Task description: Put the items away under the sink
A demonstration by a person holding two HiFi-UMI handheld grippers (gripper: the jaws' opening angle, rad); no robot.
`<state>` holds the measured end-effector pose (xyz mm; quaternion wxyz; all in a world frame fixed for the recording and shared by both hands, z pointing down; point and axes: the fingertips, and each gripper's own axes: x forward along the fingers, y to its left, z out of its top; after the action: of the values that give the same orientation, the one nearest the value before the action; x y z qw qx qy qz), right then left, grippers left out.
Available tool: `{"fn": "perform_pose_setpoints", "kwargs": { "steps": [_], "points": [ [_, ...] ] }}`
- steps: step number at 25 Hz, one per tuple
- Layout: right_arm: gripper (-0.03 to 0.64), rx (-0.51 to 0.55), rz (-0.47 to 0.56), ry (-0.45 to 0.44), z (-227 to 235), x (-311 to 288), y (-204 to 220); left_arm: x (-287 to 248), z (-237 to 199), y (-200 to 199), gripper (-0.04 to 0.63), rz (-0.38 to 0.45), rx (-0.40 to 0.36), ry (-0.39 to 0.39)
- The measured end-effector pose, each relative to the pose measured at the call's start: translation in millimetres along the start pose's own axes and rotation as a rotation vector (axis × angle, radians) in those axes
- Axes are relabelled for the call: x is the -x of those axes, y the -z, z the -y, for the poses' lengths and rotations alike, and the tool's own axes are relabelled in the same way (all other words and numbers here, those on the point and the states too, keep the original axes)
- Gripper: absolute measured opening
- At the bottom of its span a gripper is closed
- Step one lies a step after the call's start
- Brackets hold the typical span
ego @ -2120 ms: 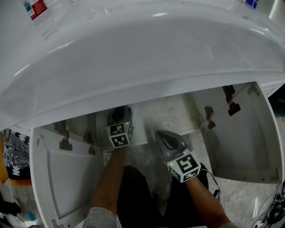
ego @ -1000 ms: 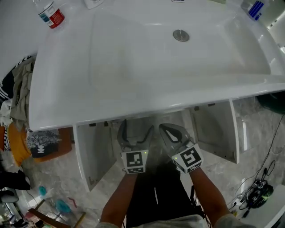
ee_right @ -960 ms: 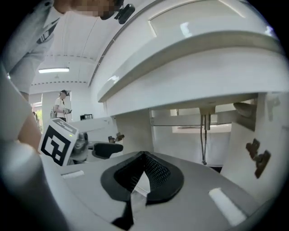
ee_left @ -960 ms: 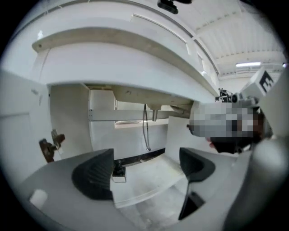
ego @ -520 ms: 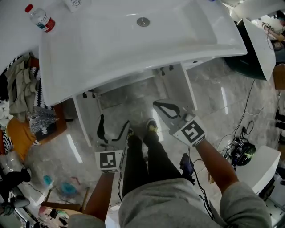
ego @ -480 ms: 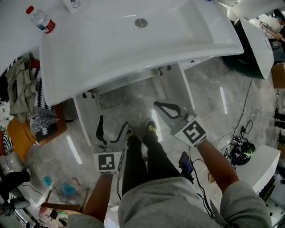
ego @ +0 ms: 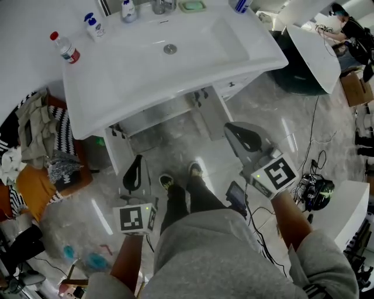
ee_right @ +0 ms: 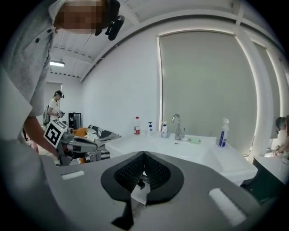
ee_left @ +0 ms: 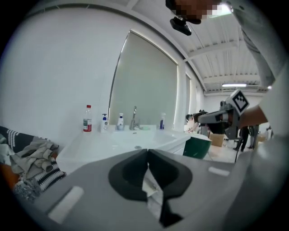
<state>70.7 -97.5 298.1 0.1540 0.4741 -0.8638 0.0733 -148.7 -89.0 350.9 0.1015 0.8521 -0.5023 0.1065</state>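
Observation:
The white sink (ego: 175,58) tops a vanity whose two cabinet doors (ego: 211,111) stand open. On its rim stand a red-capped water bottle (ego: 64,48), soap bottles (ego: 92,26), a faucet (ego: 160,6) and a green soap dish (ego: 191,6). My left gripper (ego: 139,159) hangs shut and empty in front of the left door, well below the rim. My right gripper (ego: 231,127) is shut and empty, right of the right door. In the left gripper view the jaws (ee_left: 147,151) meet on nothing; in the right gripper view the jaws (ee_right: 144,154) do too.
A heap of clothes (ego: 35,140) lies left of the vanity. A dark green bin (ego: 295,76) and a white panel (ego: 318,52) stand to the right. Cables (ego: 315,190) lie on the marble floor. Another person (ego: 350,26) is at the far right.
The view has risen and pulled back from the cabinet. Both grippers have come away from under the sink, and the left jaws have gone from open to shut.

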Motion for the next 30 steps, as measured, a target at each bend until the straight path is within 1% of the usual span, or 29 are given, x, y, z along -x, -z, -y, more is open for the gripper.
{"fn": "perform_pose_setpoints", "kwargs": {
  "steps": [2,4,10,15,21,30],
  "points": [
    [0.000,-0.033,0.016,0.015,-4.4,14.1,-8.5,11.1,1.2,-10.5,0.012,-0.002,0.018,0.003],
    [0.000,-0.053,0.027,0.023,-7.5,22.8,-17.6,19.9,-1.4,-20.4,0.012,-0.008,0.018,-0.006],
    [0.000,-0.010,0.045,0.047,0.7,41.5,-54.3,46.0,-16.7,-53.0,0.011,0.006,0.033,-0.066],
    [0.000,0.030,0.052,0.057,16.7,60.2,-72.8,47.3,-18.8,-72.0,0.011,0.028,0.037,-0.089],
    [0.000,0.037,0.069,0.063,34.1,68.9,-74.9,37.3,-6.5,-86.0,0.011,0.040,0.030,-0.091],
    [0.000,0.013,0.074,0.072,44.9,74.3,-59.0,26.5,7.0,-86.0,0.011,0.024,0.015,-0.076]
  ]
}}
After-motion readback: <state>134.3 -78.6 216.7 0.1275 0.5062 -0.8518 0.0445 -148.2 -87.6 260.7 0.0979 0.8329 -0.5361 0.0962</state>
